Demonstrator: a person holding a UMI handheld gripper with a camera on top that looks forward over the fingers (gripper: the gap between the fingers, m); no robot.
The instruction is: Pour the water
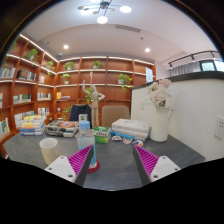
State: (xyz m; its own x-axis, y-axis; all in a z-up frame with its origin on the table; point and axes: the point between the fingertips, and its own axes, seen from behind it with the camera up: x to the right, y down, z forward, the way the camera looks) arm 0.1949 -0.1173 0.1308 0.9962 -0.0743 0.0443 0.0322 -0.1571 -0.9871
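From where I stand, the gripper (113,165) hangs over a grey table (120,172) with its fingers spread wide and nothing between them; the claw is released, both pink pads (146,160) bare.

Nothing here is plainly a water vessel. The likeliest thing for pouring is the pale cup (48,150) at about ten o'clock from the fingers, standing upright on the table and well apart from them. Whether it holds water I cannot tell. A small red thing (93,166) sits just beside the left finger, too small to name.

I judge the cup light and rather thin-walled, so a hard squeeze could buckle it, and a smooth side may slip. A hold across its middle, below the rim, seems best, kept level until the tilt.

At twelve o'clock, beyond the fingers, lies a clutter of boxes (130,128) and small items, with a tall white vase (160,122) at about one o'clock. The stretch of table directly ahead of the fingers is bare, giving room to swing left toward the cup. Shelves (30,85) line the far wall, well clear.
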